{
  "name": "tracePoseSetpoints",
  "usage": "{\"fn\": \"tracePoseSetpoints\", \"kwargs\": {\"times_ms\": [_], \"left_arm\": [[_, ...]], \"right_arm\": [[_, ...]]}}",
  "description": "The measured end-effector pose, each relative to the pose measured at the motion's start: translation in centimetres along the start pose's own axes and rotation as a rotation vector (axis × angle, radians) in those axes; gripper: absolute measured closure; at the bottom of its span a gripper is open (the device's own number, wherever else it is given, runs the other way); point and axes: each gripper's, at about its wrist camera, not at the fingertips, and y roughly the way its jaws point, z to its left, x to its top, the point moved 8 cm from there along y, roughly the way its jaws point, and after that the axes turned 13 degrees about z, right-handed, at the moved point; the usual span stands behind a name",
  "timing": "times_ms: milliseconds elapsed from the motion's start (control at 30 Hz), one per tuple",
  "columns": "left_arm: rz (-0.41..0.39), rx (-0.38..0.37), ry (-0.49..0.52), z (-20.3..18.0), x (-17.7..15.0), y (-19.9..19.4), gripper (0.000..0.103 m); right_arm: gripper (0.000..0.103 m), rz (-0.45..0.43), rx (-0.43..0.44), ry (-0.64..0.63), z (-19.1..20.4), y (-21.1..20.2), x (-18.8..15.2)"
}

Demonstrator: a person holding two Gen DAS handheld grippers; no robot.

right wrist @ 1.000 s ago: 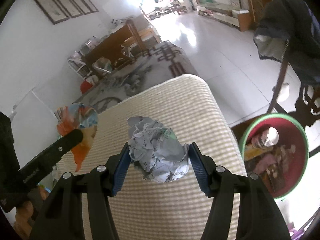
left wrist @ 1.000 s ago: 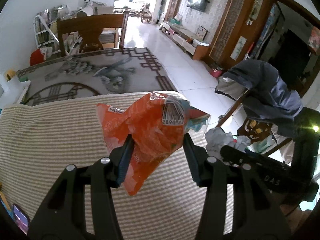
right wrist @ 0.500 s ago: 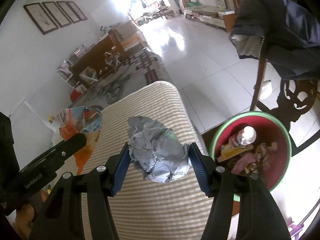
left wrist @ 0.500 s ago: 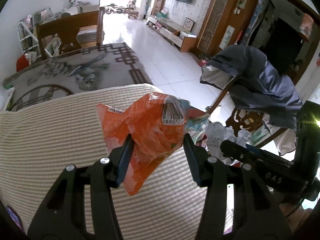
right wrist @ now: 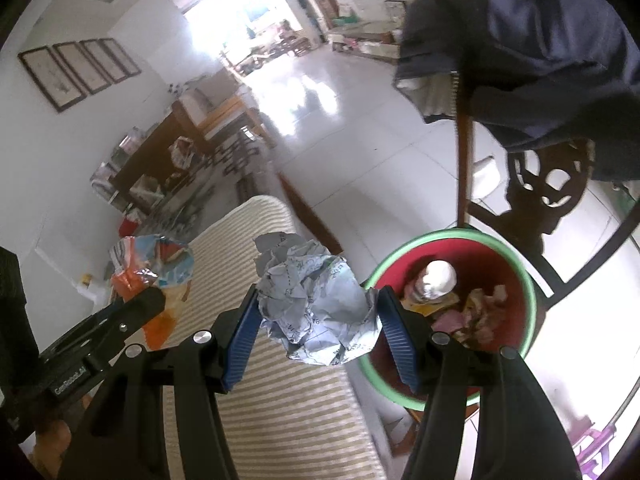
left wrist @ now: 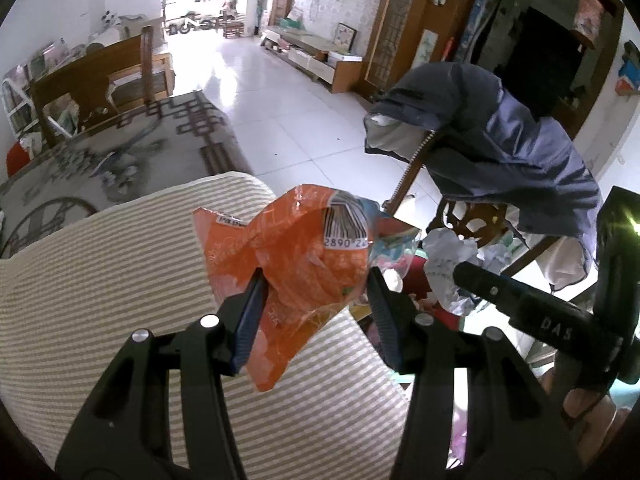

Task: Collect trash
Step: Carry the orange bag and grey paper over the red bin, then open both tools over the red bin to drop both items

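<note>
The left claw is clenched on an orange wrapper, held above the striped bench near its corner. The right claw grips a crumpled paper ball between its blue pads, at the bench's edge. Just right of and below that claw sits a red bin with a green rim, holding trash. Beyond it stands a chair draped with a dark jacket.
</note>
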Motion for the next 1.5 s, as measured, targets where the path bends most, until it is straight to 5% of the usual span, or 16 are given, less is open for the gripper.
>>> {"fn": "tracePoseSetpoints", "kwargs": {"times_ms": [633, 1500], "left_arm": [[0.055, -0.044, 0.116, -7.9, 1.3, 3.5, 0.054], [0.165, -0.028, 0.159, -11.8, 1.7, 10.0, 0.054]], "right_arm": [[0.046, -0.047, -0.043, 0.131, -8.4, -2.9, 1.2], [0.045, -0.024, -0.045, 0.168, -11.6, -2.8, 1.4]]}}
